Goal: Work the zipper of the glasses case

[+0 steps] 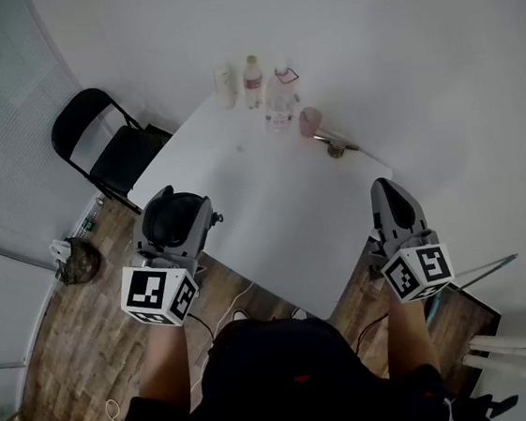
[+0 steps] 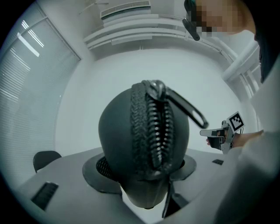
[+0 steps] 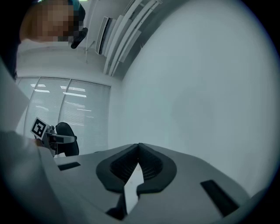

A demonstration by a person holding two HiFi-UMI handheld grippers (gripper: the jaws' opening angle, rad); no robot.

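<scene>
My left gripper [image 1: 177, 215] is shut on a dark, rounded glasses case [image 1: 171, 229] and holds it over the near left corner of the white table [image 1: 283, 221]. In the left gripper view the case [image 2: 116, 140] stands on end between the pads. Its zipper [image 2: 155, 131] runs up the middle, and the slider sits at the top with its loop pull tab [image 2: 186, 107] sticking out to the right. My right gripper [image 1: 385, 191] is shut and holds nothing. It hangs over the table's near right edge, well apart from the case. Its closed tips [image 3: 139, 148] point at a bare wall.
At the table's far end stand two bottles [image 1: 252, 81] [image 1: 280, 99], a white container [image 1: 225, 86], a pink cup [image 1: 309, 121] and a small metal object [image 1: 336, 145]. A black folding chair [image 1: 109, 147] stands left of the table. Cables lie on the wooden floor [image 1: 82, 358].
</scene>
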